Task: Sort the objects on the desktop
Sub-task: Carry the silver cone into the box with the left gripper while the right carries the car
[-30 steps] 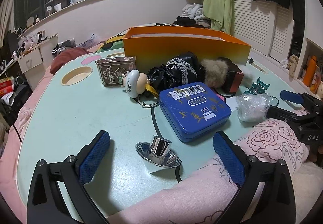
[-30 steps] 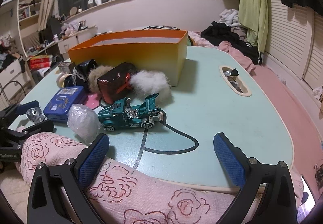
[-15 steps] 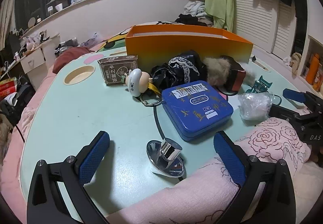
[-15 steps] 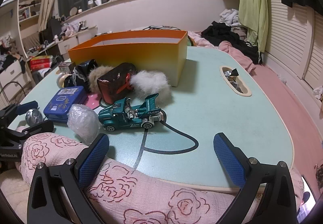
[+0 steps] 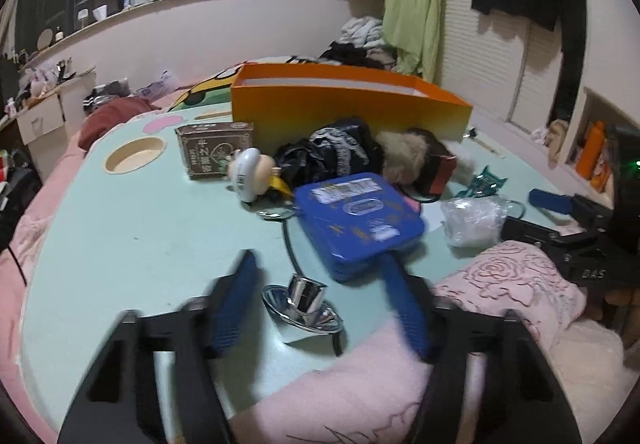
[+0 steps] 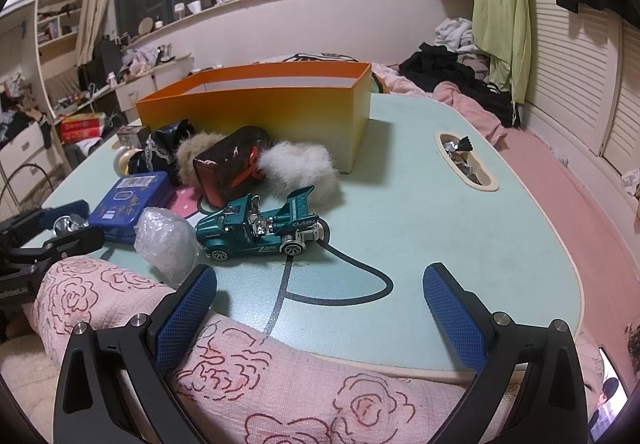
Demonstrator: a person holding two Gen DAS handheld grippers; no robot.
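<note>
Two grippers: left gripper (image 5: 320, 304) just closing around the chrome knob (image 5: 303, 302) near the table's near edge, pads not touching; we squeeze, then lift. Right gripper (image 6: 320, 320) open, empty.

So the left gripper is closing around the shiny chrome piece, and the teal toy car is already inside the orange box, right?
Not quite. The left gripper has just been closing around the chrome piece, pads not yet touching it, but the teal toy car stands on the table in front of the orange box, as the right wrist view shows.
</note>
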